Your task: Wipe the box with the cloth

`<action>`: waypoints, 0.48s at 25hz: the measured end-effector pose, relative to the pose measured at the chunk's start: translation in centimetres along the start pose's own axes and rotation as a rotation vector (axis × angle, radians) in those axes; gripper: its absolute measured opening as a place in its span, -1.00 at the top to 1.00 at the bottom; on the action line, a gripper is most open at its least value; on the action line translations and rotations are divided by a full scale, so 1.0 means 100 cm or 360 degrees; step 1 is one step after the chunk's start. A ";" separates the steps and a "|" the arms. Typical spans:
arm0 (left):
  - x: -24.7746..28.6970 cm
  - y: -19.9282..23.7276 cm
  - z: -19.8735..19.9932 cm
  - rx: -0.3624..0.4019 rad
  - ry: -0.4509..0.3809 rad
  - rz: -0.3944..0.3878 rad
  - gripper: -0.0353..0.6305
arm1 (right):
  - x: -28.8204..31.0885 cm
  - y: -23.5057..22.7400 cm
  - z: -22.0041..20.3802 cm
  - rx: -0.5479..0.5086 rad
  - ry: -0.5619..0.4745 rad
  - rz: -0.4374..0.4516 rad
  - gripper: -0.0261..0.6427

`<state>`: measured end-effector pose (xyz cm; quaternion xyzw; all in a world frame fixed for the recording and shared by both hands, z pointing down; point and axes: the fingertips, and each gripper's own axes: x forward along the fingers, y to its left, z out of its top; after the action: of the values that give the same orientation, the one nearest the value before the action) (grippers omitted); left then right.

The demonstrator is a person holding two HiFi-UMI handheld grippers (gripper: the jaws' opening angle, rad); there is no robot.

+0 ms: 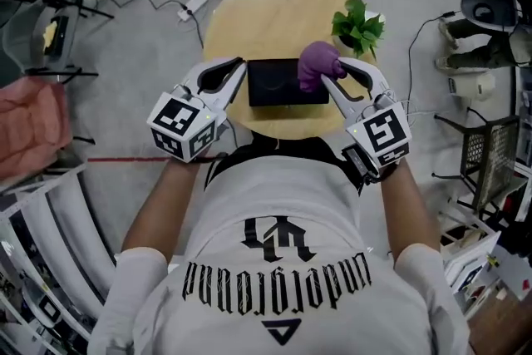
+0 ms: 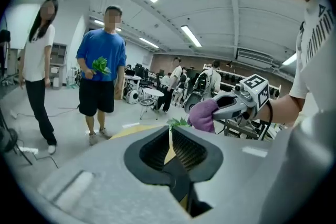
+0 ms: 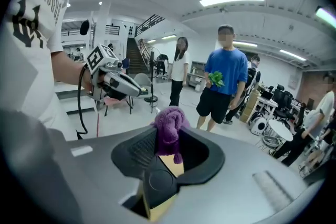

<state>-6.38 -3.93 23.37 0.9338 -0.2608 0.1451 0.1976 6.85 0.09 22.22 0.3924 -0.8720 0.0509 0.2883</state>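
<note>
Fingers of right gripper (image 3: 169,128) pinch the cloth (image 1: 318,62); left gripper (image 2: 170,131) fingers closed, empty; box (image 1: 287,83) lies lengthwise left-to-right.

The round table (image 1: 274,4) was pale wood, smooth and matt. The box (image 1: 287,87) at its near edge had a black, faintly glossy top. The cloth (image 1: 317,62) was purple, soft and nubbly like terry. The left gripper (image 2: 170,131) and right gripper (image 3: 168,134) had matt grey plastic shells with black ribbed pads (image 2: 189,149).
</note>
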 end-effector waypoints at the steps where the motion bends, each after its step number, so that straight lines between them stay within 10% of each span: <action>1: -0.005 -0.004 0.008 0.0030 -0.0026 0.0001 0.83 | -0.008 0.000 0.006 0.0004 -0.0020 -0.0022 0.59; 12: -0.055 -0.028 0.064 0.0160 -0.0228 -0.0020 0.88 | -0.060 0.016 0.049 0.0080 -0.0146 -0.0198 0.59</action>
<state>-8.31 -2.25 14.85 0.9521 -0.2607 0.0896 0.1322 6.56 3.57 15.14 0.4550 -0.8566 0.0367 0.2405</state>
